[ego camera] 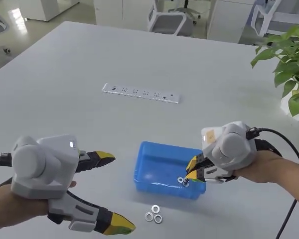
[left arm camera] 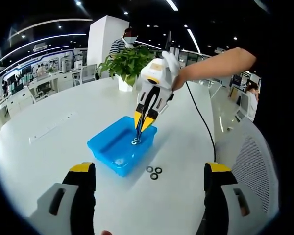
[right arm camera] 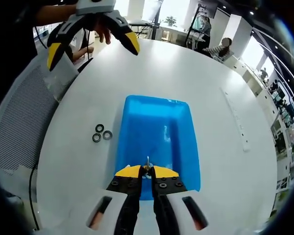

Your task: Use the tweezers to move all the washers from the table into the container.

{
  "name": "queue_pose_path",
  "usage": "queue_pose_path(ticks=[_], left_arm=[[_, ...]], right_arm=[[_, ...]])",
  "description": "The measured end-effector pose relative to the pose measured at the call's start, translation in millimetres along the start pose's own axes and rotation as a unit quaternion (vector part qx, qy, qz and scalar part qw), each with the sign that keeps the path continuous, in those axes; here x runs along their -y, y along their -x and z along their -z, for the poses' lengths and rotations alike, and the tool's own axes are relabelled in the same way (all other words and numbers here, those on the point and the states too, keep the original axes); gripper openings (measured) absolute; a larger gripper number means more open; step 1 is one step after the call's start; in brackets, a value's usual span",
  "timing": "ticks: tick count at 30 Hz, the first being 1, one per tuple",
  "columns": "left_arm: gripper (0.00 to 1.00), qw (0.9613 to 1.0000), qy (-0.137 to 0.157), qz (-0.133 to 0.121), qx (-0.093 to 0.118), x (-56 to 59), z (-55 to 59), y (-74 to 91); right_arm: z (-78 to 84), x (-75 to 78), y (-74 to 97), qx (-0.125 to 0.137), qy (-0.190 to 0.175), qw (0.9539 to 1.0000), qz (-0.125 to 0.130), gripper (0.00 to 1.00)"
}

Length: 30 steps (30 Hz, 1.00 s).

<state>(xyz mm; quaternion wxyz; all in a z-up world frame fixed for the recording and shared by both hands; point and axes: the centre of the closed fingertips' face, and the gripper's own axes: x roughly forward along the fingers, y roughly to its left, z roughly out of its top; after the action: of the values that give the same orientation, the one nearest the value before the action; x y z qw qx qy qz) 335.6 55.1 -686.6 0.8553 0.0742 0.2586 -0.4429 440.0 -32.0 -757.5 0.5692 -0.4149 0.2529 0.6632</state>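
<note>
A blue container [ego camera: 154, 167] sits on the white table. My right gripper [ego camera: 193, 171] is shut on thin tweezers [ego camera: 187, 178], whose tips hold a washer [ego camera: 182, 180] over the container's near right rim. In the left gripper view the right gripper [left arm camera: 146, 120] points down, with the washer [left arm camera: 135, 142] above the container [left arm camera: 115, 147]. Three washers [ego camera: 154, 214] lie on the table just in front of the container, also seen as washers [right arm camera: 102, 133] left of the container [right arm camera: 157, 127]. My left gripper [ego camera: 114, 191] stands open at the lower left, holding nothing.
A white power strip [ego camera: 141, 93] lies further back on the table. A green plant [ego camera: 289, 64] stands at the right edge. A black cable [ego camera: 284, 142] trails from the right gripper. Office chairs [ego camera: 167, 20] stand beyond the table.
</note>
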Motion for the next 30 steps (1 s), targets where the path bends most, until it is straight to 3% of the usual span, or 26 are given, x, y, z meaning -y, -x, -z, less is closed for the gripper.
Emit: queue_pose_path(ticks=[30], left_arm=[[0.97,1.0000,-0.001,0.002,-0.001,4.5,-2.3,1.2]], right_arm=[[-0.6,-0.3,2.4,0.004,-0.001,1.0000,0.001,0.08]])
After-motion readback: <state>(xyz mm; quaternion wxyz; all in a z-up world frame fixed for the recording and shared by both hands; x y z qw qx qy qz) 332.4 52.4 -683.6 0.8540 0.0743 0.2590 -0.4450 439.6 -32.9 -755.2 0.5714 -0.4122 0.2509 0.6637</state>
